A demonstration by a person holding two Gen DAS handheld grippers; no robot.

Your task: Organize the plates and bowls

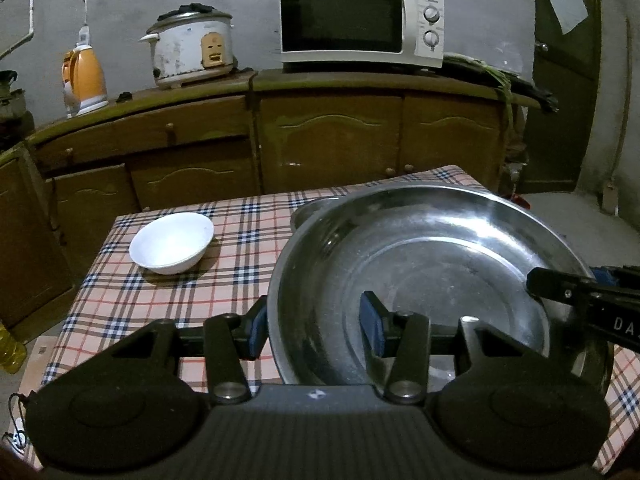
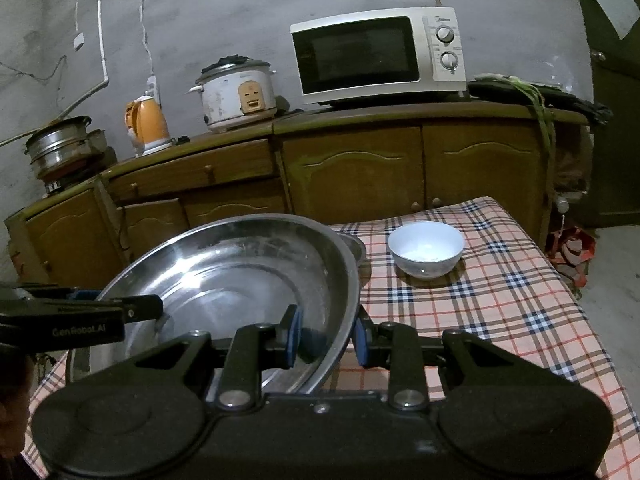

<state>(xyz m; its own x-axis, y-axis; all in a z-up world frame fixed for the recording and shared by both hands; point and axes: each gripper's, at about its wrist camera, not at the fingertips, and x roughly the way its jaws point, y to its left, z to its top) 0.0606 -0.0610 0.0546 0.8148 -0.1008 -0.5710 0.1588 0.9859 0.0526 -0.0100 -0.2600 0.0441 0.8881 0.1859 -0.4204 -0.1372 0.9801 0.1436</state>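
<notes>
While both grippers pinched the steel basin [image 1: 420,264], left gripper [image 1: 316,328] clamped its near-left rim and right gripper [image 2: 326,334] its near-right rim, held tilted over the table's [image 2: 500,300] near edge. White bowl [image 1: 171,242] sat toward the far-left corner, nearer the left hand; a second steel dish [image 1: 310,210] peeked behind the basin.

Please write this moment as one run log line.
left gripper: shut on steel basin rim | right gripper: shut on rim | white bowl: on table

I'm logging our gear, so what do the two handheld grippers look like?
Both are matte black. The left gripper and the right gripper each have blue pads, silver pivot bolts and round-lobed bodies. White lettering on the left one's side reads GenRobot.AI. No cables or sleeves show.
</notes>
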